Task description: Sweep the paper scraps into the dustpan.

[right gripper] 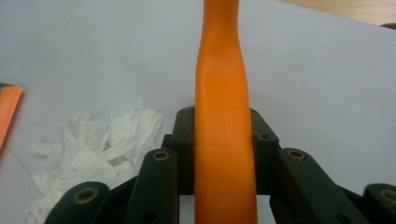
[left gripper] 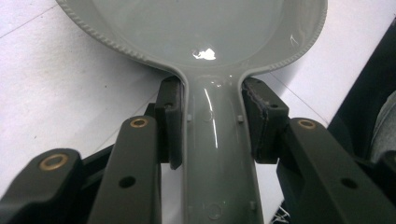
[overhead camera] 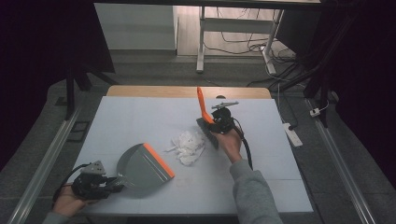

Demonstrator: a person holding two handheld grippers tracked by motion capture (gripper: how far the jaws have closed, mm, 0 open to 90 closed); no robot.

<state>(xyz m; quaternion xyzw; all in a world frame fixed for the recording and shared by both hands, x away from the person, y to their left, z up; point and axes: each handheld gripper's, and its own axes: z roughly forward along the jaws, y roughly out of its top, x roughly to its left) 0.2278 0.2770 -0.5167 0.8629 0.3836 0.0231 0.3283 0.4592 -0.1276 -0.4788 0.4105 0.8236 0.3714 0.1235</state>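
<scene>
A grey dustpan (overhead camera: 142, 165) with an orange lip lies on the white table (overhead camera: 135, 112) at the front left, its lip facing a pile of shredded white paper (overhead camera: 188, 145). My left gripper (overhead camera: 114, 183) is shut on the dustpan's handle; in the left gripper view the pads (left gripper: 170, 121) clamp both sides of the handle below the dustpan (left gripper: 205, 28). Just right of the paper, my right gripper (overhead camera: 217, 122) is shut on an orange-handled brush (overhead camera: 201, 105) with the handle pointing up and away. The right gripper view has the brush (right gripper: 222, 93) between the pads, the paper (right gripper: 88, 144) at lower left.
A wooden strip (overhead camera: 187, 91) runs along the table's far edge. A white power strip (overhead camera: 293, 134) and cables lie on the floor to the right. A white desk frame (overhead camera: 201, 42) stands beyond. The dustpan's orange lip (right gripper: 8, 112) shows at the left edge of the right gripper view.
</scene>
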